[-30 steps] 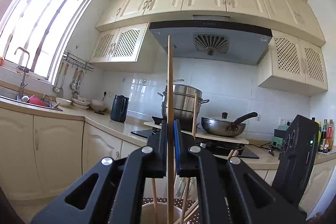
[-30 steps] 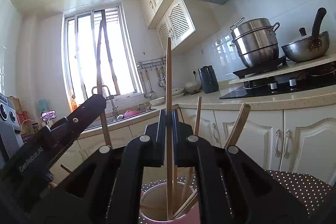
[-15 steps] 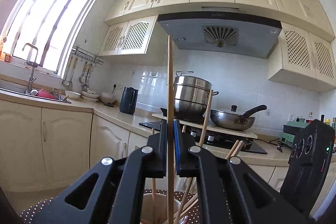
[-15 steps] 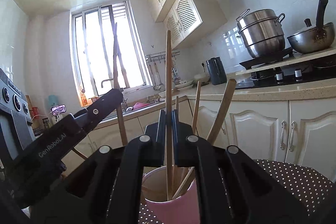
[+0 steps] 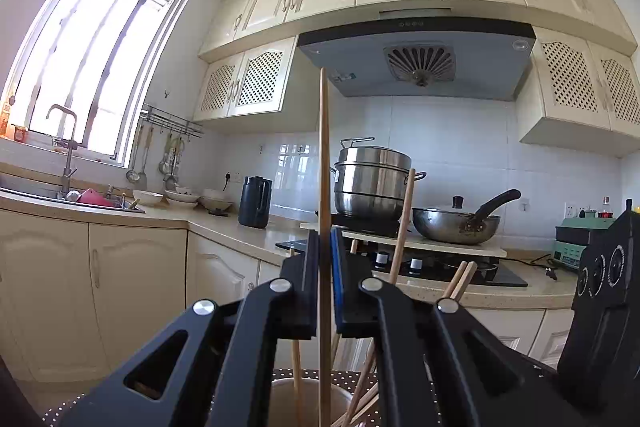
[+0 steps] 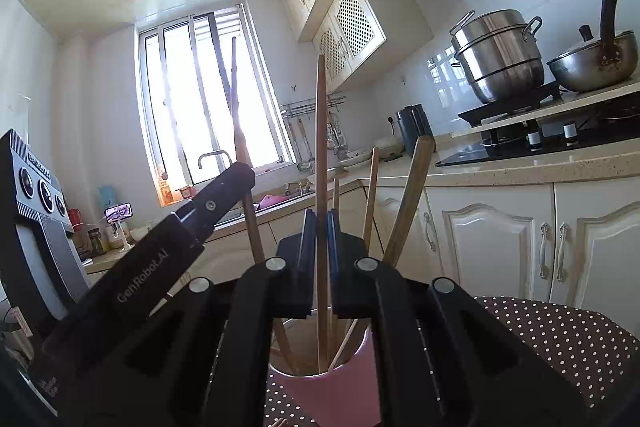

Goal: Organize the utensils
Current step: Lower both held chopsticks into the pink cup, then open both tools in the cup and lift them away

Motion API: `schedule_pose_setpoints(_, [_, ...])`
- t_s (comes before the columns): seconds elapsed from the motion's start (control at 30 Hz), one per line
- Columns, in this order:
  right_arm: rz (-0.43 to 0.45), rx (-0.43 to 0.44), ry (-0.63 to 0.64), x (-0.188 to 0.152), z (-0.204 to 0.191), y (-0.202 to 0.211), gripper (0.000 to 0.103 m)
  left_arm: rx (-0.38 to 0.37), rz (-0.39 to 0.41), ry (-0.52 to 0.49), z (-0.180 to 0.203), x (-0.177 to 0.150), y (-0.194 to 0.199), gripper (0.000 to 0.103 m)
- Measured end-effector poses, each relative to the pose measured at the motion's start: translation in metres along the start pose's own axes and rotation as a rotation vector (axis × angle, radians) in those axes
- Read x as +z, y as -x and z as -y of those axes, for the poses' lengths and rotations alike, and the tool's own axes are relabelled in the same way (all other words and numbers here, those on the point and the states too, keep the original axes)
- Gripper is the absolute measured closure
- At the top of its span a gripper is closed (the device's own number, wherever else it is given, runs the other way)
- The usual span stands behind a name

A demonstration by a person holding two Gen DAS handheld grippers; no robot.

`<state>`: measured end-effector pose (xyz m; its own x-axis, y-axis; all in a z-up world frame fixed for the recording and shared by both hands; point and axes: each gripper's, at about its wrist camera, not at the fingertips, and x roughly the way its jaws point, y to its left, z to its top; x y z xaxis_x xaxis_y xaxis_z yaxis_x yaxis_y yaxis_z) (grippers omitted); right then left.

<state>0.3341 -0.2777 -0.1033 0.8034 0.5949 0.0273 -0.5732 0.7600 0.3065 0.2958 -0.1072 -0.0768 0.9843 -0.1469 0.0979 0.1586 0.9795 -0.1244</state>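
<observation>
I have the kitchen wall of cabinets ahead, and close under both cameras a dotted worktop (image 6: 560, 331) carrying the pink cup (image 6: 332, 391), where several chopsticks already lean. My left tool (image 5: 325, 287) is clamped on one upright chopstick (image 5: 324, 155), its lower end reaching down into the cup's mouth. My right tool (image 6: 321, 259) is clamped on a second chopstick (image 6: 320, 131), which also runs down inside the cup.

My worry is crowding. Both tools sit close over the same cup, and in the right view the left tool (image 6: 224, 187) crosses just beside my right one. If I bring either hand across, the bodies could knock, or a held stick could lever against the rim and tip the cup. The leaning sticks fan out toward the right side of the rim, so a sideways pull there could drag them out.

Free room looks best straight up, and away from the cup on each tool's own outer side. The cup seems near the worktop's edge in the right view, so I would avoid pushing it.
</observation>
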Motion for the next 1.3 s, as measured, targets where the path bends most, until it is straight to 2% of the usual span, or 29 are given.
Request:
schedule_pose_setpoints(0.3, [-0.020, -0.007, -0.010, -0.003, 0.001, -0.004, 0.097, -0.001, -0.132, 0.040, -0.012, -0.012, -0.014, 0.097])
schedule_pose_setpoints(0.43, [-0.035, -0.012, -0.014, -0.004, -0.001, -0.006, 0.096, -0.007, -0.164, 0.057, -0.016, -0.009, -0.017, 0.096])
schedule_pose_setpoints(0.57, [-0.047, -0.021, -0.027, -0.003, -0.002, -0.006, 0.096, -0.018, -0.165, 0.054, -0.018, -0.005, -0.013, 0.085])
schedule_pose_setpoints(0.73, [-0.070, -0.046, -0.023, 0.000, -0.007, -0.003, 0.096, -0.023, -0.168, 0.040, -0.015, 0.003, -0.005, 0.080])
schedule_pose_setpoints(0.8, [-0.070, -0.066, -0.013, 0.002, -0.011, 0.000, 0.090, -0.026, -0.173, 0.045, -0.014, 0.007, -0.002, 0.075])
schedule_pose_setpoints(0.9, [-0.072, -0.094, -0.008, 0.007, -0.016, 0.007, 0.069, -0.042, -0.167, 0.040, -0.013, 0.017, 0.006, 0.069])
schedule_pose_setpoints(0.93, [-0.072, -0.108, -0.003, 0.008, -0.018, 0.009, 0.059, -0.045, -0.165, 0.033, -0.011, 0.021, 0.009, 0.066])
schedule_pose_setpoints(1.13, [-0.080, -0.148, 0.021, 0.019, -0.036, 0.025, 0.057, -0.055, -0.193, -0.012, -0.007, 0.039, 0.026, 0.062])
schedule_pose_setpoints(1.23, [-0.093, -0.175, 0.045, 0.022, -0.049, 0.034, 0.057, -0.072, -0.236, -0.020, -0.010, 0.047, 0.037, 0.056])
schedule_pose_setpoints(1.3, [-0.100, -0.190, 0.058, 0.022, -0.058, 0.041, 0.057, -0.094, -0.274, -0.018, -0.013, 0.051, 0.044, 0.055])
